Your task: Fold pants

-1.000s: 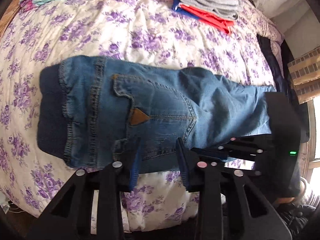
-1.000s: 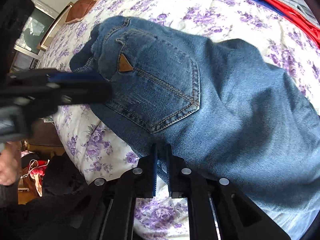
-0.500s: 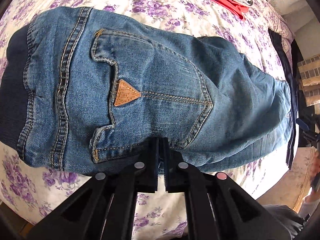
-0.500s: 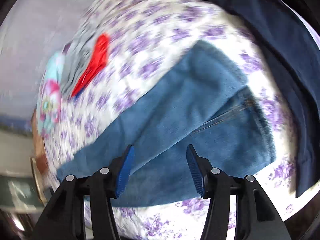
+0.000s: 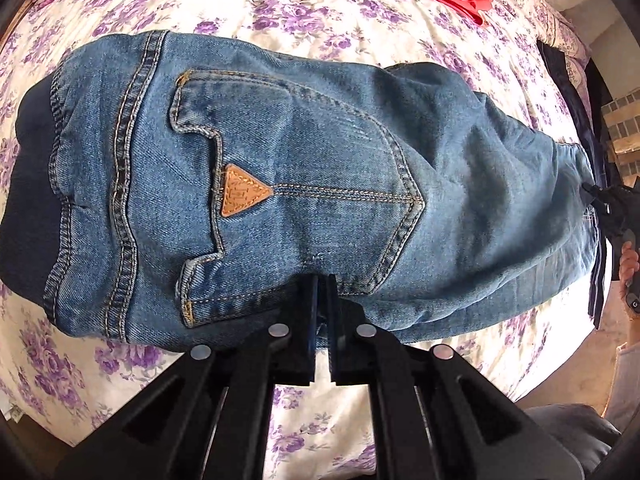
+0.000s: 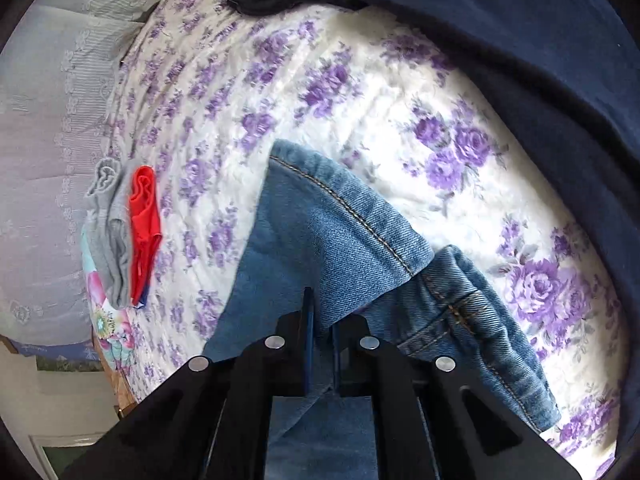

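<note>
Bare floral bedspread [image 5: 304, 8] open beyond jeans [image 5: 320, 152] — folded clothes stack [image 6: 124, 232] blocks far edge; dark navy garment [image 6: 520, 40] crowds bed beside jeans hem — narrow gap between.

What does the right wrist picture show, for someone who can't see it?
The right gripper is shut on the hem end of blue jeans lying on a purple-flowered bedspread. Folded grey and red clothes sit farther back.

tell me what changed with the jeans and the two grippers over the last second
The right gripper let go near the back pocket, swung to the leg end of the jeans, and its jaws have just been closing onto denim there. The left gripper dropped in and clamped the edge below the pocket. The jeans stay flat on the floral bedspread.
</note>
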`<state>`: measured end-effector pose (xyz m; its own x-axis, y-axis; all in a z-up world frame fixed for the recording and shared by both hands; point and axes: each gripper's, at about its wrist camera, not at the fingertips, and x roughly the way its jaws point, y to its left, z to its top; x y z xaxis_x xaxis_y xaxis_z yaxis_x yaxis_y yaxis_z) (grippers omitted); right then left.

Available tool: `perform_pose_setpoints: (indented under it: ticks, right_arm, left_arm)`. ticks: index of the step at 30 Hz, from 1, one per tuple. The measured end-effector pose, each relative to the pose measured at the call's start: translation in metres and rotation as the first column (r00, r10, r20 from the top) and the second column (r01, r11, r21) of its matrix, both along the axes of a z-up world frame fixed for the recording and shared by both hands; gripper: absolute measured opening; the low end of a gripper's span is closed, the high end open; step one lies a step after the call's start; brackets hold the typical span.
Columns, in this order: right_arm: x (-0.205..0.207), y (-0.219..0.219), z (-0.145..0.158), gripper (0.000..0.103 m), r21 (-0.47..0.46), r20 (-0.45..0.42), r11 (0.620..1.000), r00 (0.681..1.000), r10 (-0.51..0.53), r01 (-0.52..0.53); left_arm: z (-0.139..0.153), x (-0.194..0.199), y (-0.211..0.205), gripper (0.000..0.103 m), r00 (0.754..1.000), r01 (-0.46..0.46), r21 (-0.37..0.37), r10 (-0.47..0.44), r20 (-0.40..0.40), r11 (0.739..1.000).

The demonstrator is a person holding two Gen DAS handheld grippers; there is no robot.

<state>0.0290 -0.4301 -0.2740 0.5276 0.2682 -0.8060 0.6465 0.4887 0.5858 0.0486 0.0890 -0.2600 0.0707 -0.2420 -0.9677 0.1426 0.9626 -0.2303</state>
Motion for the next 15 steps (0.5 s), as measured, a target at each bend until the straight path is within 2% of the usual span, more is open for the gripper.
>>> perform_pose_setpoints:
  ticks: [4, 6, 8, 11, 15]
  right_arm:
    - [-0.022, 0.009, 0.054, 0.006, -0.063, 0.086, 0.998, 0.996, 0.005, 0.000]
    - [-0.044, 0.010, 0.074, 0.006, -0.054, 0.092, 0.999, 0.996, -0.003, 0.008]
    - [-0.066, 0.010, 0.082, 0.006, -0.056, 0.073, 0.998, 0.997, -0.002, 0.006]
    - [-0.098, 0.006, 0.061, 0.006, -0.047, -0.002, 0.999, 1.000, -0.024, 0.024]
    - [-0.123, 0.004, -0.007, 0.007, -0.019, -0.122, 0.998, 0.991, -0.062, 0.060]
  left_arm:
    - [0.001, 0.001, -0.003, 0.005, 1.000, 0.019, 0.002, -0.019, -0.007, 1.000]
    - [0.000, 0.002, -0.003, 0.005, 0.999, 0.029, -0.015, -0.030, -0.017, 0.999]
    - [0.000, 0.004, -0.002, 0.005, 0.998, 0.064, -0.030, -0.065, -0.024, 0.998]
    - [0.000, 0.009, 0.000, 0.005, 0.991, 0.130, -0.045, -0.132, -0.036, 0.990]
    - [-0.002, 0.011, 0.003, 0.005, 0.983, 0.172, -0.062, -0.175, -0.053, 0.983]
